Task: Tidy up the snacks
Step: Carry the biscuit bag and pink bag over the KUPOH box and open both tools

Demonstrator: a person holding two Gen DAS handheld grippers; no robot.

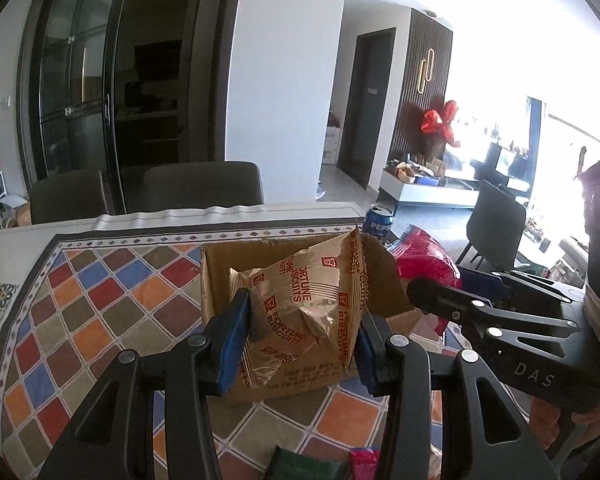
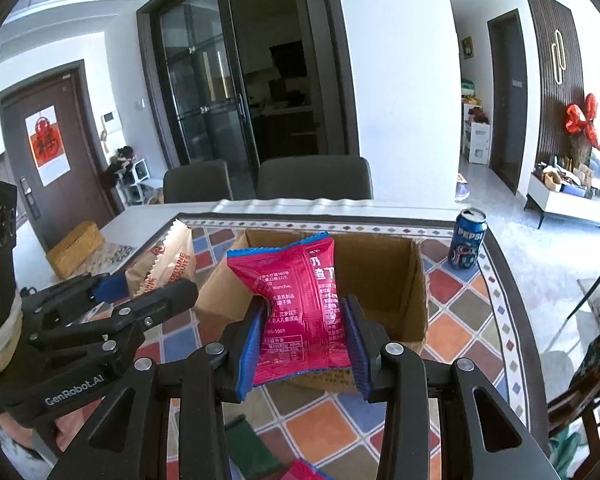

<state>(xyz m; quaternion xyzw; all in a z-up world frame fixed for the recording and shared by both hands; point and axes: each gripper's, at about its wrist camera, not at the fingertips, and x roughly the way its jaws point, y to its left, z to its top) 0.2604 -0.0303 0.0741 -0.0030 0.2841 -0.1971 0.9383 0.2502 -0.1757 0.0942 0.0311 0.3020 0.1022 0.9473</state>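
Observation:
My left gripper (image 1: 300, 344) is shut on a gold Fortune Biscuits packet (image 1: 304, 304) and holds it in front of an open cardboard box (image 1: 216, 280) on the patterned tablecloth. My right gripper (image 2: 304, 344) is shut on a pink snack packet (image 2: 300, 304) and holds it over the near side of the same box (image 2: 384, 280). The right gripper (image 1: 452, 300) shows at the right of the left wrist view with its pink packet (image 1: 428, 256). The left gripper (image 2: 140, 292) shows at the left of the right wrist view with the gold packet (image 2: 168, 264).
A blue Pepsi can (image 2: 468, 240) stands near the table's far right edge, also in the left wrist view (image 1: 378, 224). A green packet (image 1: 304, 464) and a pink packet (image 1: 364, 460) lie near me. Two dark chairs (image 2: 312, 180) stand behind the table. A yellow box (image 2: 76, 248) lies far left.

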